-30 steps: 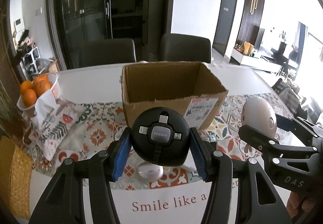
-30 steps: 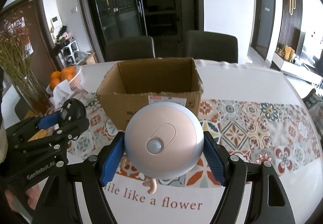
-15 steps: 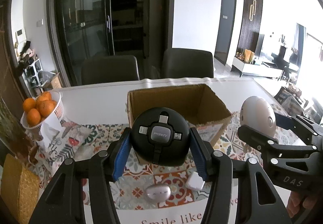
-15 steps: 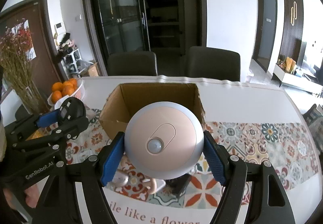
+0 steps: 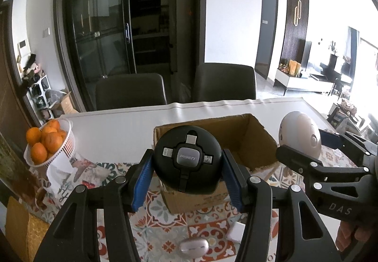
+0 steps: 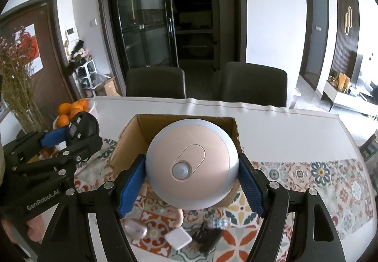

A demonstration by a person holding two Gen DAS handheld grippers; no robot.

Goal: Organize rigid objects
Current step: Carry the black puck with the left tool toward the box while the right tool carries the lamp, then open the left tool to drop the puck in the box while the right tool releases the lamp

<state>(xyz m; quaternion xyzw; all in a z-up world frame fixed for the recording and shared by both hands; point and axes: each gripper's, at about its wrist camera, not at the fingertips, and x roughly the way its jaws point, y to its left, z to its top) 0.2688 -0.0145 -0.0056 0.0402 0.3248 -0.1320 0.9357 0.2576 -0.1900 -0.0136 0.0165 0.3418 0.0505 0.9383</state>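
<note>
My left gripper (image 5: 187, 167) is shut on a round black Pisen cable reel (image 5: 187, 159) and holds it high in front of an open cardboard box (image 5: 250, 139). My right gripper (image 6: 191, 172) is shut on a round pink and grey sensor light (image 6: 191, 162), held above the near side of the same box (image 6: 132, 134). The right gripper with the light (image 5: 298, 139) shows at the right in the left wrist view. The left gripper with the reel (image 6: 82, 129) shows at the left in the right wrist view.
On the patterned runner (image 6: 330, 177) below lie a silver oval case (image 5: 193, 246), a white square charger (image 6: 178, 239), a black item (image 6: 208, 237) and a pink piece (image 6: 179, 217). A white basket of oranges (image 5: 45, 143) stands far left. Two dark chairs (image 6: 254, 84) stand behind the table.
Both grippers have risen and moved toward the box with their objects still held. The box now sits lower in both views and more small items show on the runner.
</note>
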